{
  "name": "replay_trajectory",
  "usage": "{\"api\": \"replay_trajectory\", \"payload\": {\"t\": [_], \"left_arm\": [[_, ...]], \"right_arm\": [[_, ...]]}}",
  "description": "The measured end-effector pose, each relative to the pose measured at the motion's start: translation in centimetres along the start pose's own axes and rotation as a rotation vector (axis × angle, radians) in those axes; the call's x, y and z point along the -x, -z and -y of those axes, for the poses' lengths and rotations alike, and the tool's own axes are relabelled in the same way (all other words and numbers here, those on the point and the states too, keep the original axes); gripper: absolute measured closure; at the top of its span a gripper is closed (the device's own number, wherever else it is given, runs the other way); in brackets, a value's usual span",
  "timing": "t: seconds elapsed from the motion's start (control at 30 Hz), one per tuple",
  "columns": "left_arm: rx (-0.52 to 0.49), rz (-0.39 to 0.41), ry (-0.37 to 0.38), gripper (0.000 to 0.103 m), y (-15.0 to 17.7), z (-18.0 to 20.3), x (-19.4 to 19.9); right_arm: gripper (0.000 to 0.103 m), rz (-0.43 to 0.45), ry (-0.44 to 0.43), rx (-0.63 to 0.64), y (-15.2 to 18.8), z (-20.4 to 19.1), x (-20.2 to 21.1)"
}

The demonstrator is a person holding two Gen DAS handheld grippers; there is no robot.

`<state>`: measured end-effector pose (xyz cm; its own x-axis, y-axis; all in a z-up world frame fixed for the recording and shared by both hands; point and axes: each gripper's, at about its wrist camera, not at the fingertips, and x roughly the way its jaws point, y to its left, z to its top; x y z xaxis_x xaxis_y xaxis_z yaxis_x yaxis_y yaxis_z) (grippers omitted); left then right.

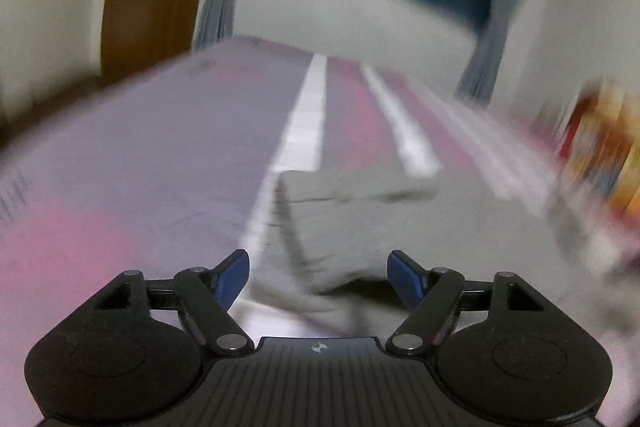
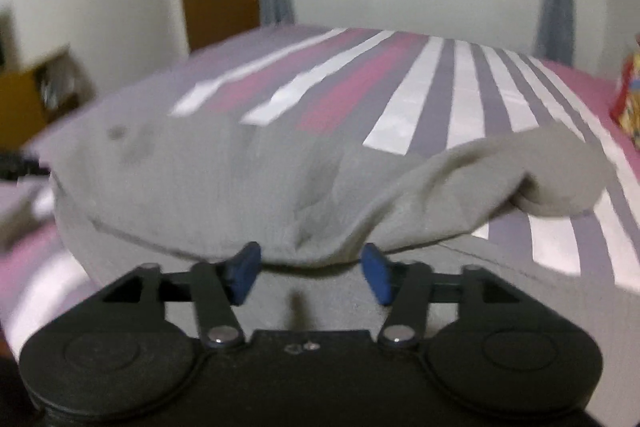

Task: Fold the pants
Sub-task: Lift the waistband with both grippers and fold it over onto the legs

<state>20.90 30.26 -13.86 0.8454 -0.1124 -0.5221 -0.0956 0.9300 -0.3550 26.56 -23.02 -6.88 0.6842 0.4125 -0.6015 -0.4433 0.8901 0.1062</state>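
i'm looking at the bed (image 2: 460, 99) with its pink, grey and white striped sheet. the grey pants (image 2: 248, 187) are lying on it, partly folded over, with one end humped up and curled off to the right in the right view. in the left view they're (image 1: 360, 219) a blurry folded slab just ahead. my left gripper (image 1: 318, 277) has its blue pads spread, nothing clamped. the right gripper (image 2: 310, 273) is also let go, pads apart with the pants' edge just past the tips, not pinched.
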Motion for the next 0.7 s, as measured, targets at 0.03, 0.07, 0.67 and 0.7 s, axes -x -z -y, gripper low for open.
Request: {"api": "replay_trajectory", "payload": {"t": [0.03, 0.07, 0.67, 0.7], "left_arm": [[0.109, -0.008, 0.061, 0.028, 0.3, -0.5, -0.1], [0.211, -0.021, 0.113, 0.028, 0.7, -1.0, -0.5], [0.378, 0.000, 0.205, 0.075, -2.0, -1.5, -5.0], [0.356, 0.007, 0.215, 0.075, -2.5, -1.7, -4.5]], "right_arm": [[0.044, -0.013, -0.007, -0.050, -0.2, 0.3, -0.5], [0.044, -0.035, -0.008, -0.107, -0.5, 0.7, -1.3], [0.097, -0.011, 0.015, -0.332, -1.7, 3.9, -3.5], [0.097, 0.046, -0.009, -0.316, -1.3, 3.5, -1.5]]}}
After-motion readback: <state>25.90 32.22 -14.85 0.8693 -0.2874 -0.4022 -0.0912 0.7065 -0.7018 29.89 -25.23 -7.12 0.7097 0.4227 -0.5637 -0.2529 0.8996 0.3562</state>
